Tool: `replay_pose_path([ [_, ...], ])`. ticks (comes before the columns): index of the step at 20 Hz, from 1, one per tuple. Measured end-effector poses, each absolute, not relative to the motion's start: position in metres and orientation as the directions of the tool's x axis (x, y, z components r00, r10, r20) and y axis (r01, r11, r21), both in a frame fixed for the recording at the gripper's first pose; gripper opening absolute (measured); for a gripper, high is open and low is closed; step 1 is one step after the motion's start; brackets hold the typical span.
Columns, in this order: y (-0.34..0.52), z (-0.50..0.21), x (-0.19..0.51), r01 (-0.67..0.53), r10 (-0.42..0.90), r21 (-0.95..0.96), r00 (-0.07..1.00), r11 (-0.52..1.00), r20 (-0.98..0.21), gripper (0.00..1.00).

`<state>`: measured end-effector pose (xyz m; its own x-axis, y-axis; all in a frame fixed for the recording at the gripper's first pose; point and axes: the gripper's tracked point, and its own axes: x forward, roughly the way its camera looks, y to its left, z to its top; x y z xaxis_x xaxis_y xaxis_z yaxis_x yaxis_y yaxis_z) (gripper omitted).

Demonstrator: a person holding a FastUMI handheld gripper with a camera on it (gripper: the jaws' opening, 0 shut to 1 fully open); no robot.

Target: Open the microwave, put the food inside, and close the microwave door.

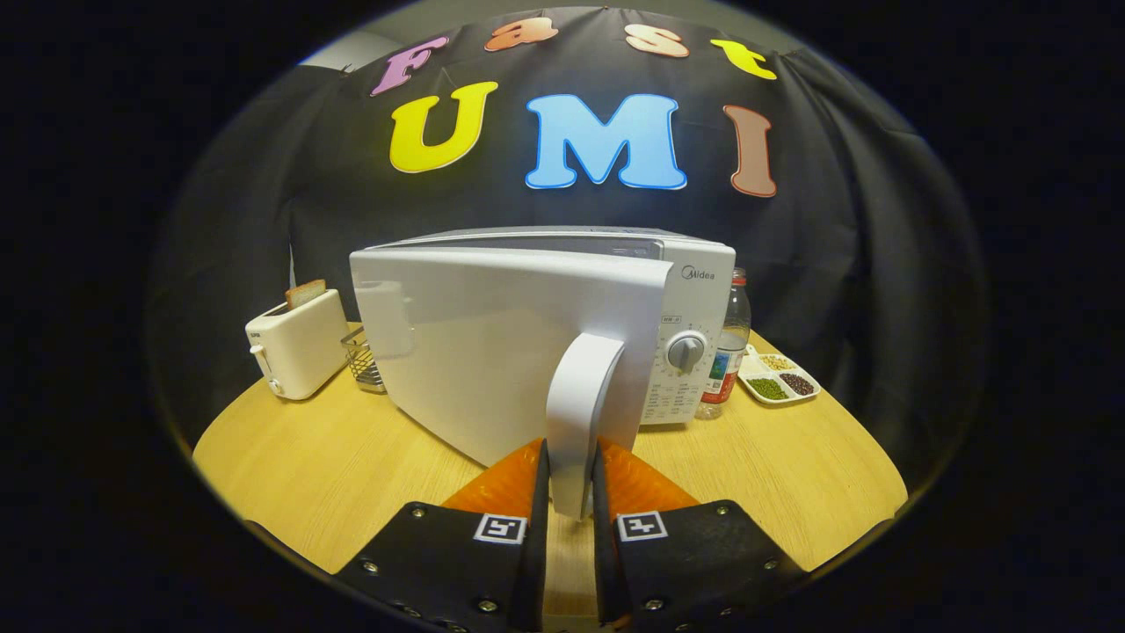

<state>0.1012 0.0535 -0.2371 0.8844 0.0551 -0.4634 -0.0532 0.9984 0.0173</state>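
A white microwave [694, 290] stands on the wooden table [334, 466], its control panel with a grey dial [686, 351] facing me. Its white door [492, 352] is swung partly out toward me, hinged on the left side. The door's curved white handle [580, 413] sits between my two fingers, and my gripper [571, 479] is shut on it, both fingers pressing its lower part. The oven's inside is hidden behind the door. No food item can be made out near the fingers.
A white toaster [297, 343] with a slice of bread stands left of the microwave, a wire basket [365, 362] beside it. Right of the microwave are a plastic bottle [729, 352] and a divided tray of beans [779, 378]. The table's front edge curves close below.
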Motion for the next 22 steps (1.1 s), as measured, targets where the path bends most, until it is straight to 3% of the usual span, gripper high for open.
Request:
replay_pose_path([
  [13,0.106,-0.232,0.034,-0.114,0.103,0.007,0.873,0.993,-0.476,0.23],
  [22,0.158,-0.229,-0.008,-0.233,0.198,-0.014,0.856,0.972,-0.478,0.23],
])
